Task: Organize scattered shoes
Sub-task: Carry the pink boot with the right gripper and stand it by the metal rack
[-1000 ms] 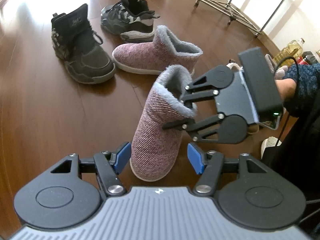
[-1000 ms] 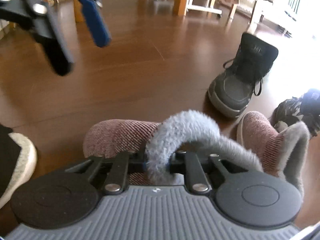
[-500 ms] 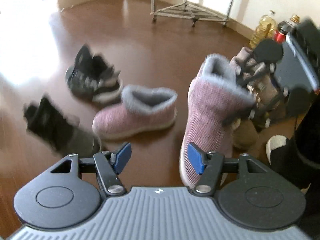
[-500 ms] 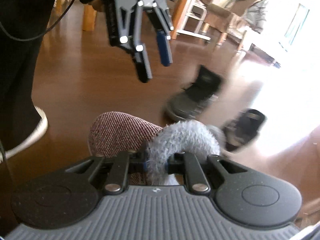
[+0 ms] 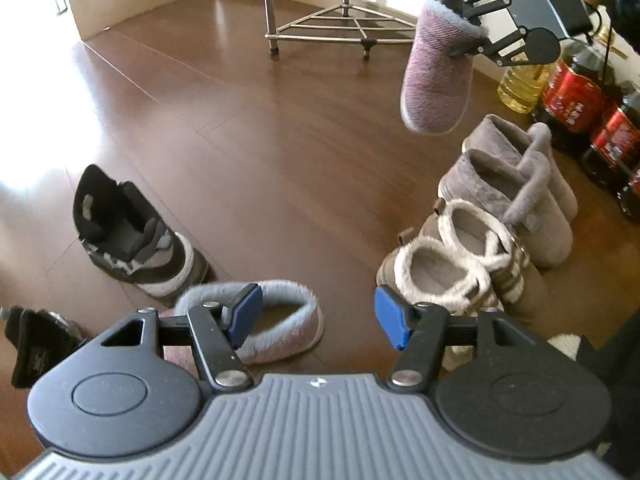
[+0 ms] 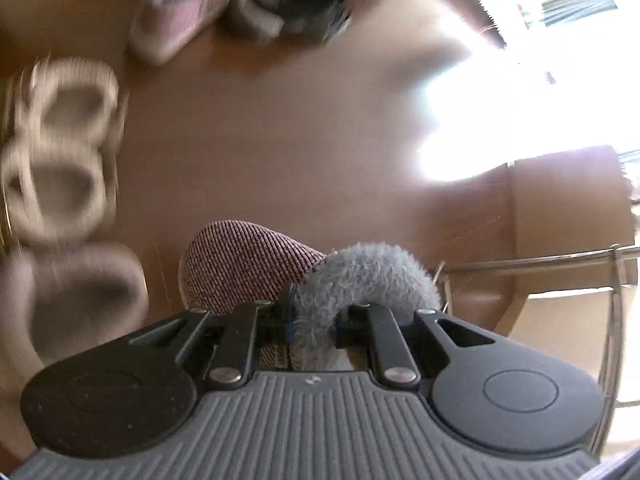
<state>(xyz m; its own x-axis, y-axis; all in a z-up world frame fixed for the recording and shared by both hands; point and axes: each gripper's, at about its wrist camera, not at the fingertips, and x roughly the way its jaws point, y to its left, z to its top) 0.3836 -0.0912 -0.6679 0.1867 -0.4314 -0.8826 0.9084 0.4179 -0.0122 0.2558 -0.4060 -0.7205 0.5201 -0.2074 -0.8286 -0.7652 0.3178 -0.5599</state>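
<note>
**Two pairs lined up, one pink boot in the air**

Several shoes lie on a dark brown, glossy wooden floor with a bright patch of sunlight at the left. A metal rack stands at the far side near the pale wall, and bottles of oil and dark drinks are grouped at the right. Beside the bottles a pair of grey suede boots and a pair of tan fleece-lined shoes stand side by side, touching.

The held pink boot is a ribbed, mauve-pink knit slipper boot with a fluffy grey collar and a pale sole. It hangs toe-down in the air above the grey pair. The right gripper is pinched nearly closed on its grey collar; the right wrist view shows the fur squeezed between the jaws. Its mate, the second pink boot, lies on the floor just beyond the left gripper, whose blue pads stand about half open with nothing between them. A black and grey sneaker sits to the left, and a second dark sneaker shows at the left edge.

A second earlier the held boot was low, close in front of the left gripper; it has since been lifted and carried away to the right, towards the ordered pairs. The right wrist view is blurred.
</note>
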